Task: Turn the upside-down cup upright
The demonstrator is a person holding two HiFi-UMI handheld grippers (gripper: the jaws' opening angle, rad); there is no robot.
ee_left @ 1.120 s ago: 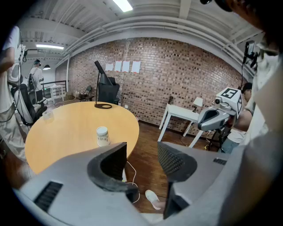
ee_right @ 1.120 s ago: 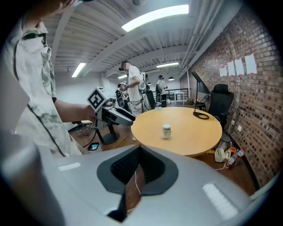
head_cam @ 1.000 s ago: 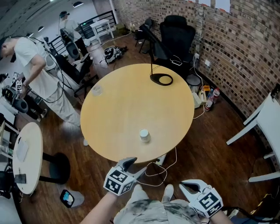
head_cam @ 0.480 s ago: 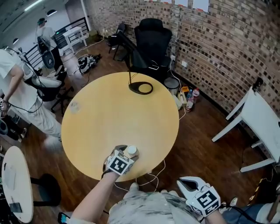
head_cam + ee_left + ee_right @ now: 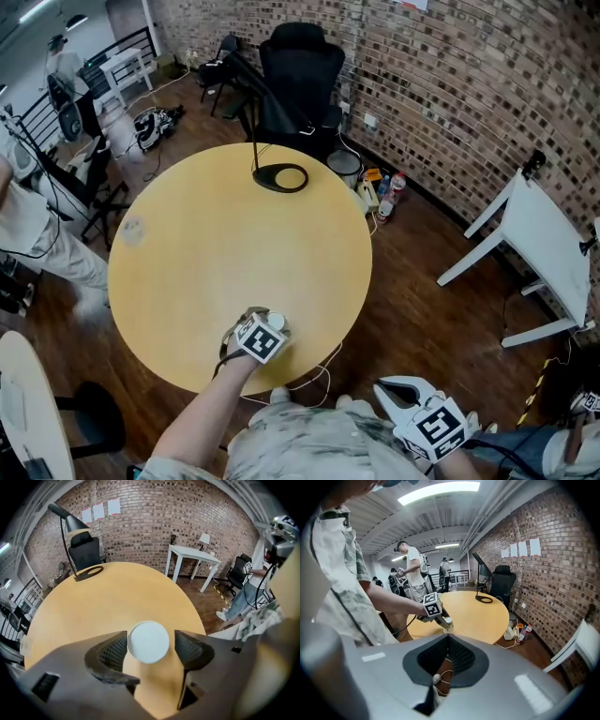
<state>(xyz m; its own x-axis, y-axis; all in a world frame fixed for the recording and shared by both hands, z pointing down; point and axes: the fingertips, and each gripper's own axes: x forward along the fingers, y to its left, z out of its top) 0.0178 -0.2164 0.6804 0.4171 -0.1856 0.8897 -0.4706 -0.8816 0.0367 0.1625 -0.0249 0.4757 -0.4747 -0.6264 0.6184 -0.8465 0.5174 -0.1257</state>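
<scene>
An upside-down white cup (image 5: 148, 644) stands near the front edge of the round yellow table (image 5: 234, 244). My left gripper (image 5: 150, 638) points steeply down over it, a jaw on each side of the cup. Its jaws have just been opening; the left pad sits close to the cup and a gap shows at the right pad. In the head view the marker cube hides most of the cup (image 5: 277, 324). The right gripper view shows the left gripper (image 5: 443, 620) at the cup (image 5: 448, 628). My right gripper (image 5: 392, 394) hangs off the table at lower right, pads together and empty.
A black lamp with a ring base (image 5: 281, 177) stands at the table's far edge, with a black office chair (image 5: 298, 66) behind it. A small clear object (image 5: 131, 228) lies at the table's left. A white table (image 5: 539, 234), bottles (image 5: 384, 199) on the floor and people at left surround it.
My left gripper has come from below the table's front edge onto the table and down around the cup, and its jaws have opened. The right gripper stays low at the right.
</scene>
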